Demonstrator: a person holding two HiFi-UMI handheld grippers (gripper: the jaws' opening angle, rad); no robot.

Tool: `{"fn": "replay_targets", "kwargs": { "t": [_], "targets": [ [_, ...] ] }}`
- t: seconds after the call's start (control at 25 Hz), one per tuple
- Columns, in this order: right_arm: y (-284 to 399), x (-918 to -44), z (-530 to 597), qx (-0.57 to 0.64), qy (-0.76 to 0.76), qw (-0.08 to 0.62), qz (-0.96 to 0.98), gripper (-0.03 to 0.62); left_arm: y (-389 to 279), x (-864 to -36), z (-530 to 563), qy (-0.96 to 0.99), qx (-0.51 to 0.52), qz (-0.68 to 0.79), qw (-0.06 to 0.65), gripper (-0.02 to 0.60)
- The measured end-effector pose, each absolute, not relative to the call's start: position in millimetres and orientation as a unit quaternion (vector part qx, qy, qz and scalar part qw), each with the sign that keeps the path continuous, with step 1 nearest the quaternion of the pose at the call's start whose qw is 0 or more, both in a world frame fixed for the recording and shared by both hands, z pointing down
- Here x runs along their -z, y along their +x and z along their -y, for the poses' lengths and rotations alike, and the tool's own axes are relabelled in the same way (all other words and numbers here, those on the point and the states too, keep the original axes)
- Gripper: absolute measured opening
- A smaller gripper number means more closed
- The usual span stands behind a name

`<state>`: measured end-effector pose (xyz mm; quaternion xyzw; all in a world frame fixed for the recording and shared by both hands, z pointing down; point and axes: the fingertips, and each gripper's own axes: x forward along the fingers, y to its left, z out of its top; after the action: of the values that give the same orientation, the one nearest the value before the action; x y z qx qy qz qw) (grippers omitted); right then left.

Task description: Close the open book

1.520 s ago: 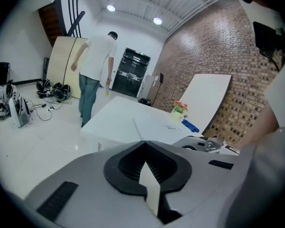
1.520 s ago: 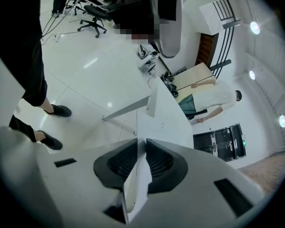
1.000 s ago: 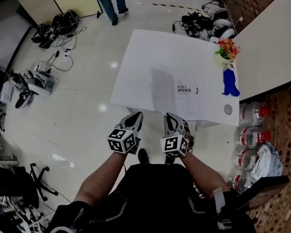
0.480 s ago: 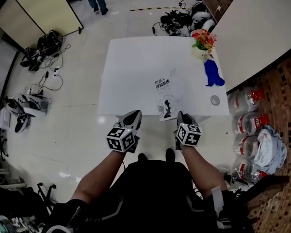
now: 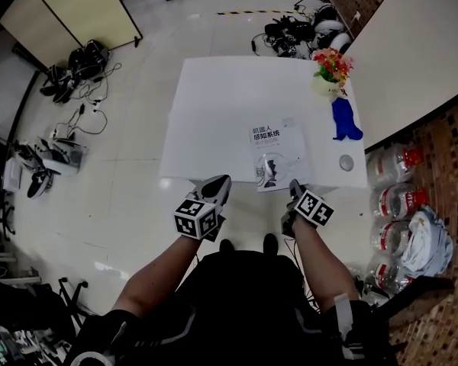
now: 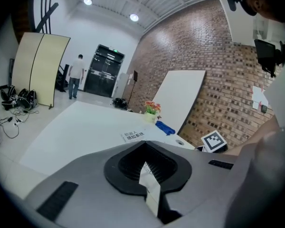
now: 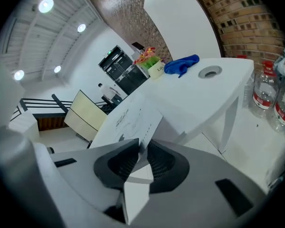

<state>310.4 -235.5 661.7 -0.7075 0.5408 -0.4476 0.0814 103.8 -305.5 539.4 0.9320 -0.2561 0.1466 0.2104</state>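
The book (image 5: 277,147) lies closed and flat at the near edge of the white table (image 5: 229,105), cover up, with a printed title and a small picture. My right gripper (image 5: 293,187) is at the book's near right corner. In the right gripper view the book (image 7: 128,120) runs down into the right gripper (image 7: 140,144); its jaws are just opening, with the corner still between the pads. My left gripper (image 5: 217,183) hangs shut and empty just off the table's near edge, left of the book. The left gripper view shows the book (image 6: 134,136) beyond the closed left gripper (image 6: 145,146).
A flower pot (image 5: 330,71), a blue cloth (image 5: 343,120) and a small round disc (image 5: 346,162) sit along the table's right side. Water bottles (image 5: 393,200) stand on the floor by the brick wall. Cables and gear (image 5: 69,67) lie on the floor to the left.
A second ago the book lay open; it is closed now. My right gripper rolled over and came down to the book's near right corner. The left gripper shifted a little.
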Motion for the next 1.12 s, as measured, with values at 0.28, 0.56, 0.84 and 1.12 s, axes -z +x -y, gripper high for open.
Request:
{"fn": "replay_targets", "kwargs": {
  "t": [0.28,0.56,0.84,1.12],
  "targets": [
    [330,-622,213,0.386,-0.74,0.021,-0.55,0.029,91,-532,309,0.931,-0.115,0.264,0.225,-0.005],
    [273,-548,256,0.259,-0.682,-0.082,-0.679,0.028,75,-506,308,0.936,-0.074,0.268,0.218,-0.005],
    [196,-454,276,0.16,-0.58,-0.061,-0.796,0.028,57,-446,308,0.947,-0.019,0.267,0.178,-0.005],
    [190,-412,272,0.119,-0.556,-0.069,-0.82,0.028,58,-404,298,0.951,-0.001,0.264,0.16,-0.005]
  ]
}}
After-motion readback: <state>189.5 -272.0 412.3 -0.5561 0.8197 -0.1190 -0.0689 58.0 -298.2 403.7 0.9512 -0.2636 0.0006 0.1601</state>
